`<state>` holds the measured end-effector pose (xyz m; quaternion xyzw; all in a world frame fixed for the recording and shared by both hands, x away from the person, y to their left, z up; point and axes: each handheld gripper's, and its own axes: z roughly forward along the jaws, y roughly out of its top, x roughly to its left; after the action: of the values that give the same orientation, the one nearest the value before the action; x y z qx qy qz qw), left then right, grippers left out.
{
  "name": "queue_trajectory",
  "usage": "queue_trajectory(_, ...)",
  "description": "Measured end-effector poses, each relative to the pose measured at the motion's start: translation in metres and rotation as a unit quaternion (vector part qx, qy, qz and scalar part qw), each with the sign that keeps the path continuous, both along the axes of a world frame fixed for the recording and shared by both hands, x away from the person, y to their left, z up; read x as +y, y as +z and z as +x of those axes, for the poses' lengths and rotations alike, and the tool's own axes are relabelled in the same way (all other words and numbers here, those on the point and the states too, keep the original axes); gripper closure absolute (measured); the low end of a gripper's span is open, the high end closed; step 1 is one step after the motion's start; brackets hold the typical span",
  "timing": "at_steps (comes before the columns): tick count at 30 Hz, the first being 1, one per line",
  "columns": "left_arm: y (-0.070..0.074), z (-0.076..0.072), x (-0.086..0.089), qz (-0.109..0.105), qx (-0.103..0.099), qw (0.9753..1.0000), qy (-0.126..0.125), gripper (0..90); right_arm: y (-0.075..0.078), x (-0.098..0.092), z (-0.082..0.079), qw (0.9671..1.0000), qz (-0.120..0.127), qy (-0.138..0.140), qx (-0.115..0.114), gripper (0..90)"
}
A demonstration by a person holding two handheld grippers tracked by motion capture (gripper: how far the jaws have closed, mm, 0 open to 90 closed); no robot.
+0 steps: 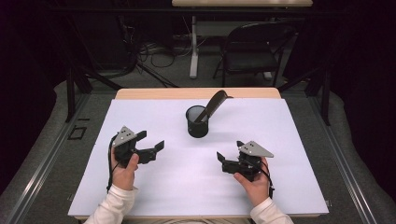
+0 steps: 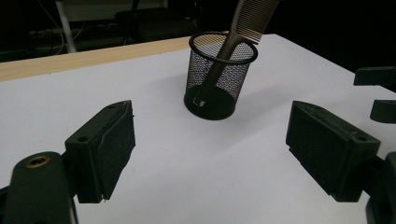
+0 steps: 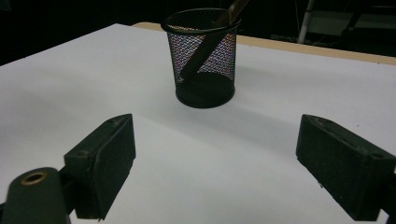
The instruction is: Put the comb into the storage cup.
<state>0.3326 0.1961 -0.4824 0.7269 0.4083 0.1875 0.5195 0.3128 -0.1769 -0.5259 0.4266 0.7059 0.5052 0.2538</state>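
Both grippers rest low on the white table (image 1: 280, 186), jaws spread wide and holding nothing. The comb (image 1: 214, 103) stands in the black mesh cup (image 1: 197, 126) at the middle, farther out than both hands and between them. Its long axis leans up and to the right, toothed end over the rim. The right gripper (image 1: 228, 158) and the left gripper (image 1: 150, 141) sit about equally near; the lean favours the right, I'd judge.

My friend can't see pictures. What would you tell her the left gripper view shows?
A brown comb leans in a black mesh cup standing on a white table. The left tongs are open in front, holding nothing.
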Motion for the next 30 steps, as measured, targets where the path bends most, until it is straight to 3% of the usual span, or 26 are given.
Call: queue_trajectory(30, -0.0006, 0.0032, 0.0016, -0.004, 0.003, 1.0, 0.003, 15.9, -0.0057, -0.0039, 0.0026, 0.9998, -0.011, -0.009, 0.014, 12.2)
